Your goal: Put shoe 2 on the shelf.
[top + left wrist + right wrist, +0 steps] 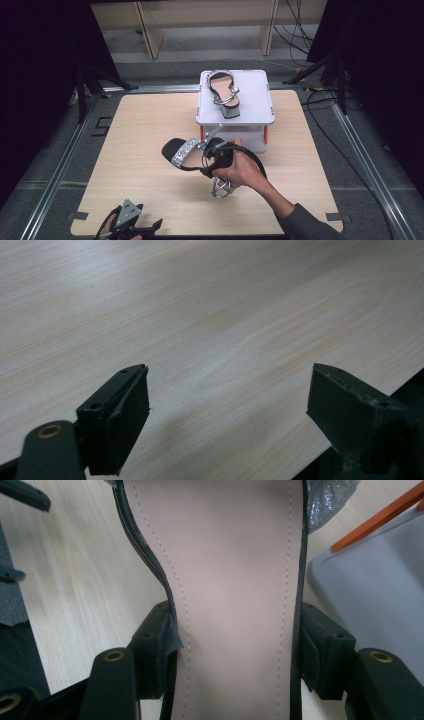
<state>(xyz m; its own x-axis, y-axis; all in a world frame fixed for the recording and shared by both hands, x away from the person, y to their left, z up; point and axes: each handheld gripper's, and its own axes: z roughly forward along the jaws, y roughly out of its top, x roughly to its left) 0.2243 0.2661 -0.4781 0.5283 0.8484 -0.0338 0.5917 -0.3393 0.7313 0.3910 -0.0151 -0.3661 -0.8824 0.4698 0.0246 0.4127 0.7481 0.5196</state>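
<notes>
White stand (pixel 260 107) at table's (pixel 145 195) far edge, second sandal (pixel 225 93) on top, just behind held sandal (pixel 192 152). Right gripper (pixel 235 645) pinches sandal across insole waist, lifted above table centre. Left gripper (pixel 227 405) spread wide, nothing between, low at near-left corner.

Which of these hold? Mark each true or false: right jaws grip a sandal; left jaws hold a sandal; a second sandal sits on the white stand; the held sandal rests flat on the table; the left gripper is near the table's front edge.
1. The right gripper clamps the held sandal: true.
2. The left gripper holds a sandal: false; its jaws are open over bare table.
3. A second sandal sits on the white stand: true.
4. The held sandal rests flat on the table: false; it is lifted.
5. The left gripper is near the table's front edge: true.
</notes>
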